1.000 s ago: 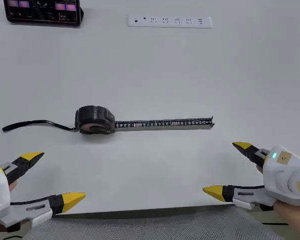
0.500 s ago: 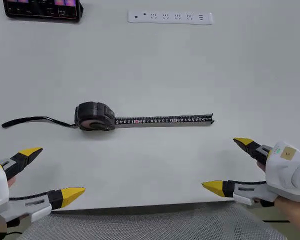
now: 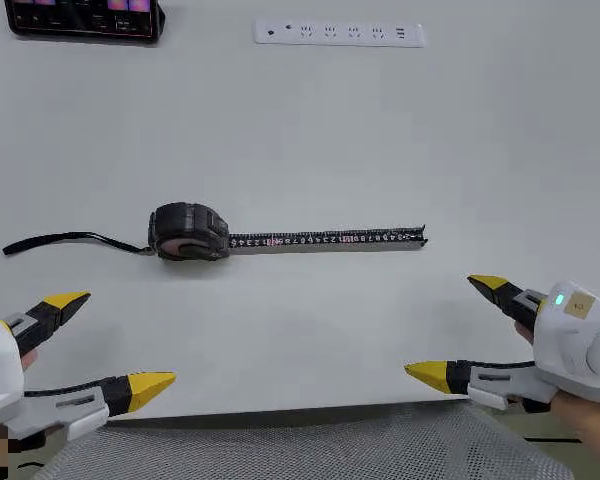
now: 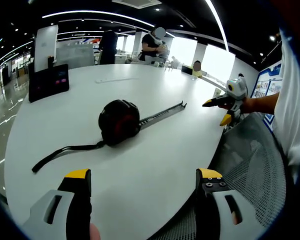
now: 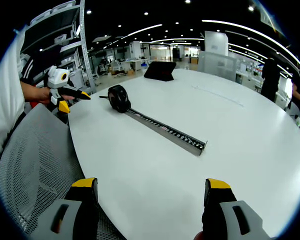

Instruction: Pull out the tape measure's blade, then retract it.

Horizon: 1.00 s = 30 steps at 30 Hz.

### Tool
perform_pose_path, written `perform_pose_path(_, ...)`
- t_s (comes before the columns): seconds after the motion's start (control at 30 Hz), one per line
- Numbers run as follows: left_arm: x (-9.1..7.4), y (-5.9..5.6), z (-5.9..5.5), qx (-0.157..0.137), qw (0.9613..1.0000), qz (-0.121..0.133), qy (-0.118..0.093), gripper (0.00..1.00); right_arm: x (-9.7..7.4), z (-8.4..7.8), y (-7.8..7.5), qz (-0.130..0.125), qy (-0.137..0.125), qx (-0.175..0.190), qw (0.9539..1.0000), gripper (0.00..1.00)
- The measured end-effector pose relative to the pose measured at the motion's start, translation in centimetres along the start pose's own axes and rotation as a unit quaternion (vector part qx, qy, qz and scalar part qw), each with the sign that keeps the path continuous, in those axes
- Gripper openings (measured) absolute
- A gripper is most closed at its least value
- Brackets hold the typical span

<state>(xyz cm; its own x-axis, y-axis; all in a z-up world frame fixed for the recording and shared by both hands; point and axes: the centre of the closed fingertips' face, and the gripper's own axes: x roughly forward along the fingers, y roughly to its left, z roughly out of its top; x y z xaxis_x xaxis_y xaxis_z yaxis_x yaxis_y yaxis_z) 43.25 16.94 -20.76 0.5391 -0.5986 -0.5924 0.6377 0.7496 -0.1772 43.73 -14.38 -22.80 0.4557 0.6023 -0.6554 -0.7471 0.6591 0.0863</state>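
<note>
Half done, by look. Left hand-held gripper (image 3: 125, 338): jaws apart, empty, at near desk (image 3: 310, 130) edge. Tape measure (image 3: 188, 233) mid-desk, blade (image 3: 325, 239) out, lying flat rightward. Right hand-held gripper (image 3: 441, 327): jaws spread, empty. Retraction left.

The black glowing-screen device (image 3: 85, 20) at the far left is running off the top edge. Markings on the dark metal blade (image 3: 325, 239) are showing too small to read.

Bright, sharp frames; ceiling strips, fisheye bending
</note>
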Motion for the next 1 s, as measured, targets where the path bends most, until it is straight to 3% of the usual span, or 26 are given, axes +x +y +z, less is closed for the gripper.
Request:
perform_pose_path(0.4,0.4,-0.1,0.1,0.005,1.0000,-0.003,0.004,0.83,0.3,0.4,-0.1,0.003,0.000,-0.006,1.0000,0.86)
perform_pose_path(1.0,3.2,2.1,1.8,-0.016,0.9996,0.023,0.000,0.86,1.0,1.9,-2.8,0.010,0.002,-0.022,0.9997,0.86)
